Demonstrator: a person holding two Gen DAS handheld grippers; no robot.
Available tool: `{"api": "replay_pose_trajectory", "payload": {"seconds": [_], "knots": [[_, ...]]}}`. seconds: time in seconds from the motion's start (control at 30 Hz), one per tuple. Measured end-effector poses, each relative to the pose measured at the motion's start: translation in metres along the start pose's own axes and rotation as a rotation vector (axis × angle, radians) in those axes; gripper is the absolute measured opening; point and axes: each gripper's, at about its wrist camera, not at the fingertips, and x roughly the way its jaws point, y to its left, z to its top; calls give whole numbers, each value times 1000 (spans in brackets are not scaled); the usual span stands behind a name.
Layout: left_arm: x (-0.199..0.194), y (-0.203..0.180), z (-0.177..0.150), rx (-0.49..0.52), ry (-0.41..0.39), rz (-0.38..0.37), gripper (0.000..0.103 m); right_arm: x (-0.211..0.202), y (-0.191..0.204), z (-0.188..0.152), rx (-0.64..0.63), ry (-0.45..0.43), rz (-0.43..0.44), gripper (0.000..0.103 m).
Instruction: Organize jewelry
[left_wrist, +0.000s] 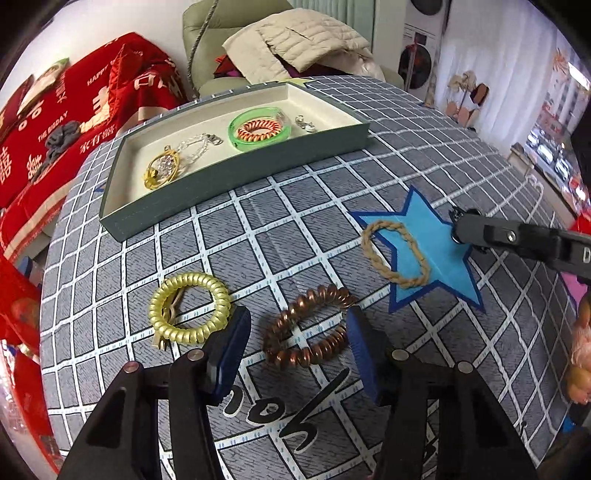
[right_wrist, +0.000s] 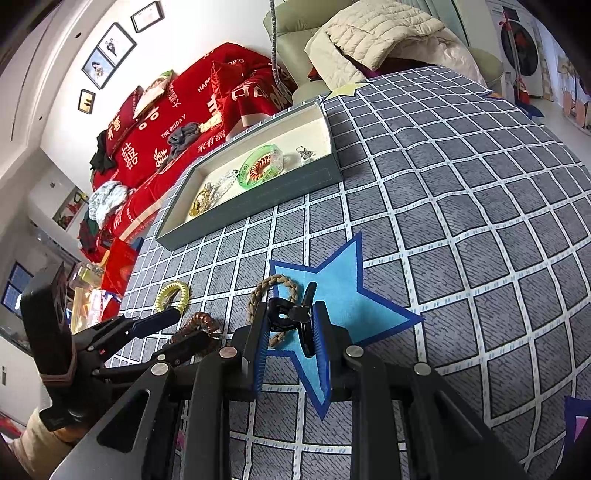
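A copper coil hair tie (left_wrist: 306, 328) lies on the checked cloth between the blue pads of my left gripper (left_wrist: 297, 314). The right pad is at its edge; a gap shows beside the left pad. A yellow coil tie (left_wrist: 190, 306) on a beige clip lies to its left. A braided beige band (left_wrist: 395, 254) rests half on a blue star patch (left_wrist: 432, 251). My right gripper (right_wrist: 291, 310) is shut on a black claw clip (right_wrist: 291, 317) just above that star. The grey tray (left_wrist: 236, 173) behind holds a green bangle (left_wrist: 258, 129), a gold piece and silver chains.
The table (right_wrist: 461, 221) under the checked cloth ends near a red-covered sofa (right_wrist: 177, 122) on the left and a chair with a quilted jacket (right_wrist: 376, 33) behind the tray. In the right wrist view my left gripper (right_wrist: 192, 326) stands close by on the left, with the copper tie (right_wrist: 201, 321) at its fingers.
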Motion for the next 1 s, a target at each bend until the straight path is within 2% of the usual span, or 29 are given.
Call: {"api": "replay_pose_trajectory", "payload": {"seconds": [0.07,0.1,0.13,0.17,0.37,0.57,0.73,1.0], "knots": [[1,-7,-3,33,13,-15,65,1,0,0,1,2,1,25],[3,-11,-5,48,18,-13,52,1,1,0,1,4,3,25],[4,-15,-7,68,20,-14,48,2,1,0,0,5,3,25],[3,-16,-8,74,10,-17,30,1,1,0,-1,6,4,25],[0,-11,-5,15,-2,-38,31,-1,3,1,-8,2,0,25],[-18,11,13,-68,-63,-52,31,-1,9,13,-33,-6,-8,25],[-25,34,40,-126,-109,-51,31,1,19,38,-61,-12,-3,25],[-12,79,92,-228,-160,6,31,17,42,96,-144,-25,-16,25]]}}
